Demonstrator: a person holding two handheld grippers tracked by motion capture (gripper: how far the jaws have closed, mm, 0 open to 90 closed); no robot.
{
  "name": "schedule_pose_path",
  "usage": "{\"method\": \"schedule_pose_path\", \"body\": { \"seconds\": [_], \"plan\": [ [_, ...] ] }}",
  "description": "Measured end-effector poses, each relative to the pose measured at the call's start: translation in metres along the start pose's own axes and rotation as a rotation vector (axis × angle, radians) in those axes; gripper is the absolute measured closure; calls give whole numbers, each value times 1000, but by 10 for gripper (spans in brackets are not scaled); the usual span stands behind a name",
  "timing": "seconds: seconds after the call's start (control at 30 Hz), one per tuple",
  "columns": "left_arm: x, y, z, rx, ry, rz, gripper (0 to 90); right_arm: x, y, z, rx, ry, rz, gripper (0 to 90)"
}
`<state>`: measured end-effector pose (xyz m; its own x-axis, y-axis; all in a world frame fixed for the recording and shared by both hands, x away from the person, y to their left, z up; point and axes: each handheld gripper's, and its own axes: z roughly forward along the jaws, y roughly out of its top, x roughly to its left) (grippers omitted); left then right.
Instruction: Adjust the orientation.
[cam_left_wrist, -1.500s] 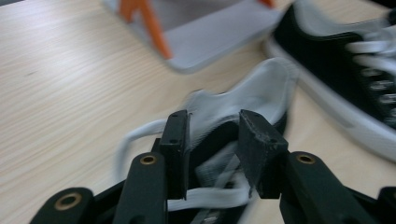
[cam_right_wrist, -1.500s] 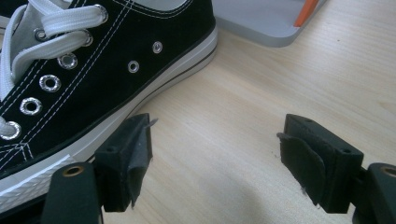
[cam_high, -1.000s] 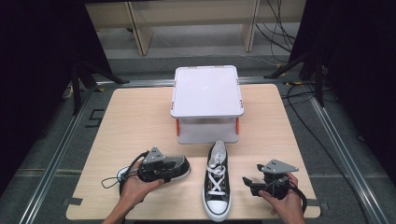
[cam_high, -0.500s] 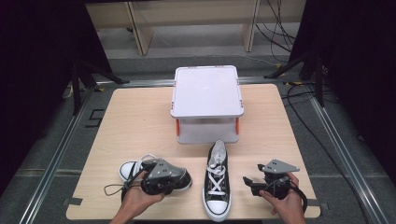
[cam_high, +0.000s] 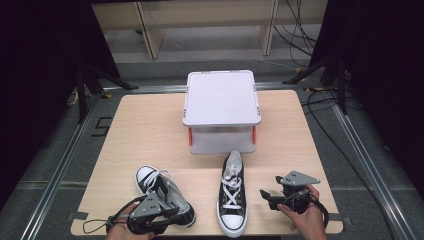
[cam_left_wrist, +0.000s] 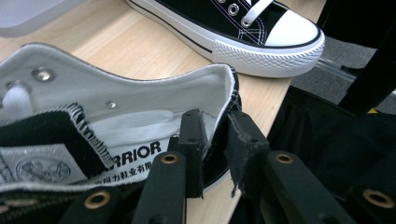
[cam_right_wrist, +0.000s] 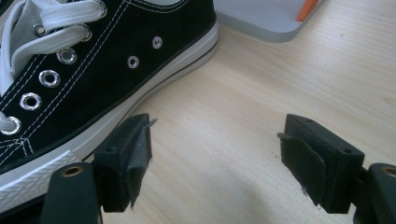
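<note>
Left tool (cam_left_wrist: 212, 140) pinching sneaker (cam_high: 165, 195) heel wall.

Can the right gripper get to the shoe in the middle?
Probably yes. The right gripper is open, right beside the middle shoe, with only bare table between them; nothing blocks its way.

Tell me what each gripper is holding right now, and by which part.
The left gripper pinches the left sneaker by its heel collar. The right gripper holds nothing; its jaws stand open over bare table.
</note>
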<state>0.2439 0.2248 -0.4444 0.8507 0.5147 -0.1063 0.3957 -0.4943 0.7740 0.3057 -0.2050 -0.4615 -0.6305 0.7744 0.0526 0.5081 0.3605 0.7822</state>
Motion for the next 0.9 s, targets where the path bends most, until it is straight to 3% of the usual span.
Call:
{"method": "schedule_pose_path", "body": {
  "seconds": [0.17,0.2,0.23,0.4,0.43,0.57,0.6,0.67,0.7,0.73,0.77,0.83,0.9],
  "plan": [
    [0,-3,-4,5,-3,-1,727,1,0,0,-3,8,-2,257],
    [0,-4,-5,2,-14,-23,725,1,0,1,-4,3,-8,257],
    [1,-5,-6,0,-18,-11,725,1,0,1,-4,3,-8,257],
    [1,-7,-11,19,-26,-24,717,0,0,3,10,26,-3,257],
    [2,-9,-13,18,-34,-4,717,1,0,3,8,30,-1,257],
    [0,-13,-19,13,-38,-18,692,1,0,1,11,15,-3,257],
    [0,-13,-20,15,-27,7,683,1,0,2,9,50,-7,257],
    [-2,-13,-22,-2,-25,-20,635,2,1,2,18,57,4,257],
    [-2,-12,-26,-15,-13,-57,542,2,1,1,4,47,-6,257],
    [-2,-12,-26,-15,-13,-57,531,2,1,1,4,47,-6,257],
    [-1,-11,-28,-34,4,-58,509,1,0,3,-1,38,-29,257],
    [1,-11,-33,-48,33,-81,495,1,0,3,7,37,-10,257],
    [5,-9,-38,-78,91,-93,455,1,0,1,-5,14,-9,257]
  ]
}}
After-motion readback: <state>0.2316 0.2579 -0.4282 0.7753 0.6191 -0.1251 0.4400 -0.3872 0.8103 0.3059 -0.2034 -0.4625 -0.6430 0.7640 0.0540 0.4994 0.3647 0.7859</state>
